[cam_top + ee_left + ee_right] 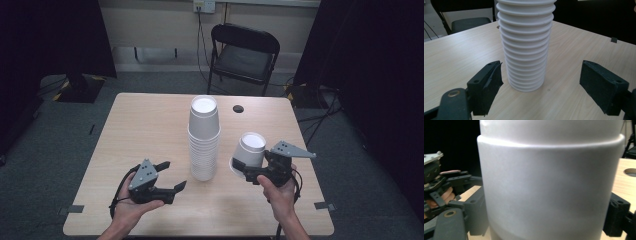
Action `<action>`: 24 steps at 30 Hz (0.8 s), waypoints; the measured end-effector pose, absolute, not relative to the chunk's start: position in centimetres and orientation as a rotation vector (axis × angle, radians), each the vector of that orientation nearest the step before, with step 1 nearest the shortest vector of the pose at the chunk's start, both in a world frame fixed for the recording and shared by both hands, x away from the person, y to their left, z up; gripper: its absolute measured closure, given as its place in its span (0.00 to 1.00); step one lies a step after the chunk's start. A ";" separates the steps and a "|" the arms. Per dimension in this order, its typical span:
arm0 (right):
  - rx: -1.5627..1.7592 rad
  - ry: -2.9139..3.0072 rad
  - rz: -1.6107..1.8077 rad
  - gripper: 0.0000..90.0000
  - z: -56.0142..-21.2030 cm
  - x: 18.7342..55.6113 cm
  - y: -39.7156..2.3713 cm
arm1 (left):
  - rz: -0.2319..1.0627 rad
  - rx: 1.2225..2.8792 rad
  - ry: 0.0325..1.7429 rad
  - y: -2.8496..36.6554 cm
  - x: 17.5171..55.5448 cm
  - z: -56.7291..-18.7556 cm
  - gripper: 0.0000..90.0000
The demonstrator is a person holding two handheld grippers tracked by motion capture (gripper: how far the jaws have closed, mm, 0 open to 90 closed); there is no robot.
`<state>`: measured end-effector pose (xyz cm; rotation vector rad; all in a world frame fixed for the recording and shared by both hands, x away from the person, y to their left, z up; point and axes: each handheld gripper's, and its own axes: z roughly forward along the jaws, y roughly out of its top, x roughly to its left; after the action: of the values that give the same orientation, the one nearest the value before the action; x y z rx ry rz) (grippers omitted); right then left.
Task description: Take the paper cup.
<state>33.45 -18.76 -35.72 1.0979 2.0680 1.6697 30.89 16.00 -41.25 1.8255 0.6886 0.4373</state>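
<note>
A tall stack of upside-down white foam cups (204, 137) stands in the middle of the wooden table (140, 125). My left gripper (171, 175) rests open just left of the stack's base; in its own view the stack (526, 47) rises between and beyond the two black pads (490, 85). My right gripper (246, 167) is shut on a single white foam cup (248, 151), held upside-down and tilted, right of the stack and just above the table. That cup (549, 182) crowds the right gripper view, with my left gripper (439, 182) behind it at the left.
A round cable hole (238, 108) lies in the table behind the cups. A black folding chair (243, 55) stands beyond the far edge. Dark curtains hang at both sides. Bare tabletop stretches left of the stack and along the front edge.
</note>
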 end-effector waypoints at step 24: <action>1.210 2.181 1.855 0.17 -39.0 31.7 -15.2 | 0.370 1.802 0.592 12.0 29.8 -43.4 0.31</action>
<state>31.75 -15.20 -38.96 1.2097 2.1811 1.8553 29.79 12.00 -43.38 1.8018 0.5923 0.3698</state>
